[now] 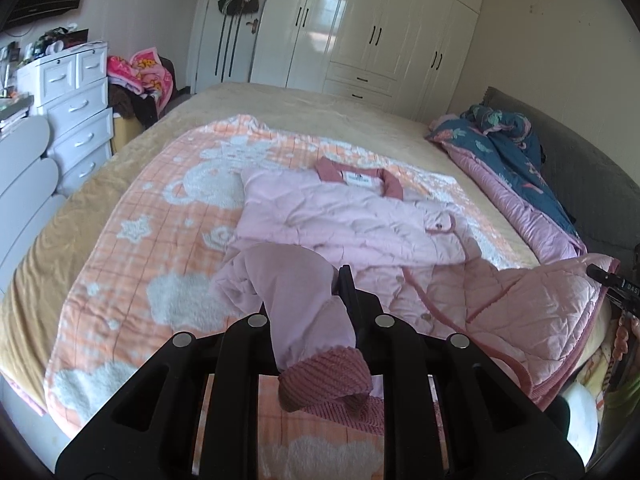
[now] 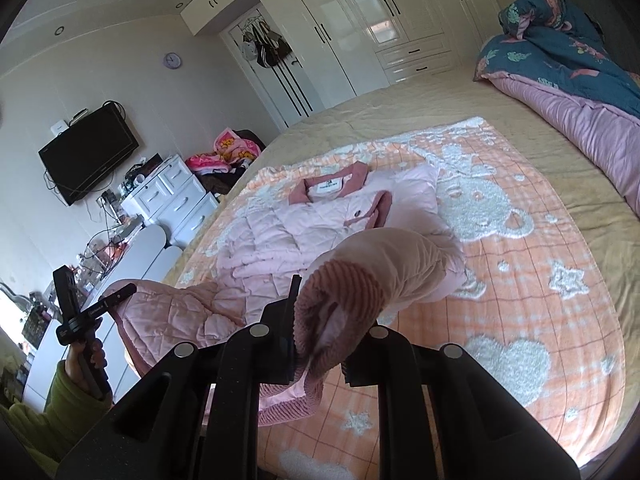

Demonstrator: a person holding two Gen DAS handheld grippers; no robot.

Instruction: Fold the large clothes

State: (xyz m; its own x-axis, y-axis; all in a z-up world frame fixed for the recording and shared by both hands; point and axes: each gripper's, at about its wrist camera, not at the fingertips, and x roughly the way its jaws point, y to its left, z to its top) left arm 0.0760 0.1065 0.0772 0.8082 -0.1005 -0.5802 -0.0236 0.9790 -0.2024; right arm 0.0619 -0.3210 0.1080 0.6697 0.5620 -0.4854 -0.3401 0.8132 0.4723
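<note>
Bedroom inspection: we find the pink jacket (image 1: 352, 216) spread on the blanket (image 1: 152, 216), mid-bed. Left gripper (image 1: 320, 320) and right gripper (image 2: 320, 340) each clamp a ribbed cuff; we advise lifting both evenly inward.

On the left gripper (image 1: 316, 280), only 1 finger (image 1: 346, 280) shows, because the pink jacket's (image 1: 352, 216) sleeve (image 1: 296, 296) drapes over the other, and the ribbed cuff (image 1: 328, 376) hides the gap below. On the right gripper (image 2: 320, 300), the cuff (image 2: 340, 304) bunched between the jaws covers the right-hand finger and the pads, leaving 1 thin finger (image 2: 295, 292) in sight. The collar label (image 1: 357, 179) is too small to read, and the gripper bodies block the near edge of the blanket (image 1: 160, 240).
</note>
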